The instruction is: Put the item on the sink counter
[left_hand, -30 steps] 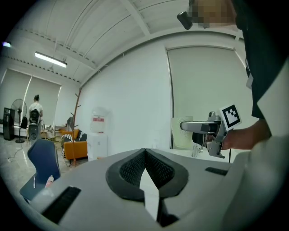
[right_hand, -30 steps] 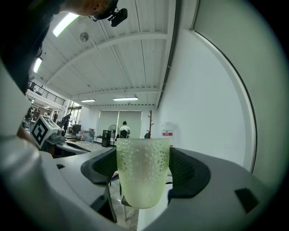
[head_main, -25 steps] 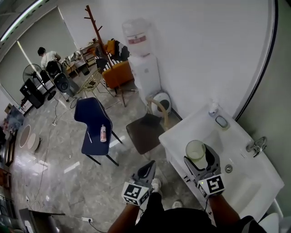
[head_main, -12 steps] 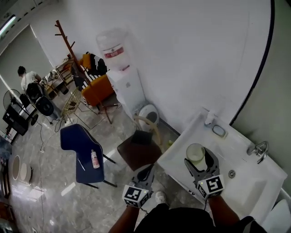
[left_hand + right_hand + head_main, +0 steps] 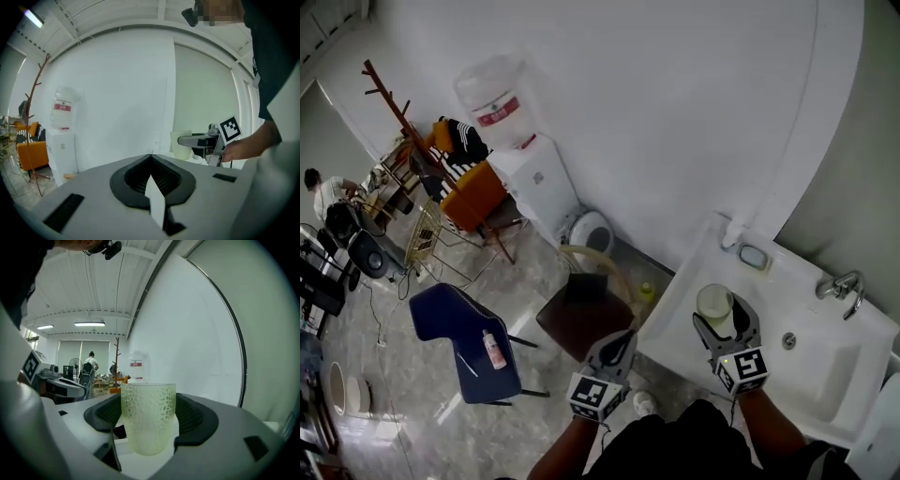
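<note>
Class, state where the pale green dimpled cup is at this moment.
In the head view the cup is at right, held in the right hand-held gripper over the left end of the white sink counter.

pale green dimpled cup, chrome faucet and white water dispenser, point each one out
pale green dimpled cup (image 5: 149,416): right gripper view, middle of its side wall.
chrome faucet (image 5: 841,286): head view, its body.
white water dispenser (image 5: 539,187): head view, its cabinet.

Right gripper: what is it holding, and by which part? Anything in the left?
The right gripper holds a pale green dimpled cup upright, pads on opposite sides of its wall. The left gripper is shut on nothing.
</note>
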Demonstrator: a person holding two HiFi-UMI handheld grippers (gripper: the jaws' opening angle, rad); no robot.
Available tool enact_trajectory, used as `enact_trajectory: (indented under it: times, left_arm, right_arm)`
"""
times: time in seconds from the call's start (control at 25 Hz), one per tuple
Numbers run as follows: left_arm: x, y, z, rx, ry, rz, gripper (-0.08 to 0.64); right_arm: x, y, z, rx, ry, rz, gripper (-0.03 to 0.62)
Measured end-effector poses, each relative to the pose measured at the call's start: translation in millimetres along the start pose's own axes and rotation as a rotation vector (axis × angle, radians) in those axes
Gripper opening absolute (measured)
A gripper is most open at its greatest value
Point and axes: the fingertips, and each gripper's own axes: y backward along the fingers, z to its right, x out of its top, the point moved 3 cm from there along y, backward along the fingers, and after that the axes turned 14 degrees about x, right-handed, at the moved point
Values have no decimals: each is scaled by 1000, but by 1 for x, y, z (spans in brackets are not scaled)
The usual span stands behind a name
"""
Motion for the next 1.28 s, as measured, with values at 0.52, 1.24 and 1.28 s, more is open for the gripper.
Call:
enact_trajectory:
  times: [0.52,1.24,1.28]
  left_arm:
    - [-19,-65,2,-3,14,-68,12]
    - [-56,-92,-8,53,98,-147,12]
    - [-59,-92,-7,56,100,-150,11]
  right_arm:
    - [-60,-46,74,-7,-47,-82,367]
    - [-158,-108,133,-23,-44,-198,367]
    - [-162,-107,134,-23,-42,-202,367]
